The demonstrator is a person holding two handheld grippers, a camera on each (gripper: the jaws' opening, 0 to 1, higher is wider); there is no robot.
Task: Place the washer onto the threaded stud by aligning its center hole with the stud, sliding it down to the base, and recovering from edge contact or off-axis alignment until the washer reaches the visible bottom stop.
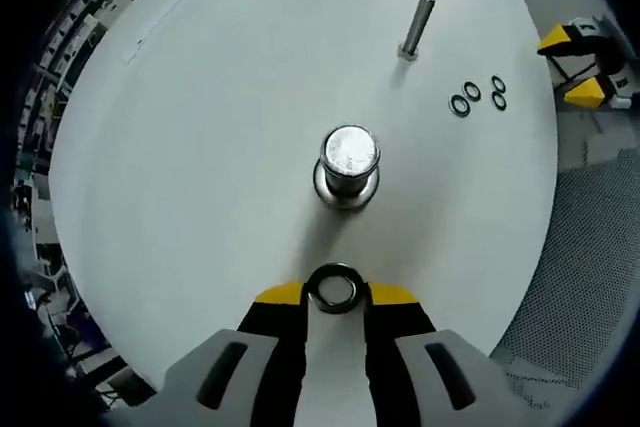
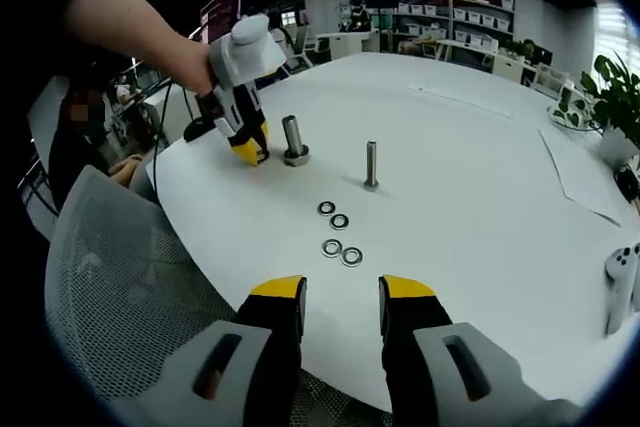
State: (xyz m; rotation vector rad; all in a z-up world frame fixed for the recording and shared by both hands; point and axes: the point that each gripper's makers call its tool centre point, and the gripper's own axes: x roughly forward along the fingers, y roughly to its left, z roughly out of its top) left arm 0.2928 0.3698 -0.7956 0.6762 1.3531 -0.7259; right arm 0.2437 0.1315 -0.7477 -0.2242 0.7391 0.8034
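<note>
I'm gripping the washer (image 1: 335, 288) between my left gripper (image 1: 335, 297) tips, low centre of the left gripper view, just short of the thick threaded stud (image 1: 348, 159), which is sitting mid-frame on its hex base. The washer isn't over the stud yet; there's a gap of bare white table (image 1: 180, 177) between them. I'm judging the step as approach and align: I need to be lifting the washer above the stud top, keeping it level, centring the hole on the axis, then lowering it straight; if an edge is catching, back off and re-centre rather than pushing.

My right gripper (image 2: 341, 292) is hanging open, holding nothing, at the bottom centre of the right gripper view. In that view the left gripper (image 2: 250, 152) is at the upper left, touching down beside the thick stud (image 2: 294, 139).

Counts: two studs, the thick one and a thinner stud (image 2: 371, 166) mid-frame. Four spare washers (image 2: 339, 235) are lying loose below centre, plus the one I'm holding, so five.
</note>
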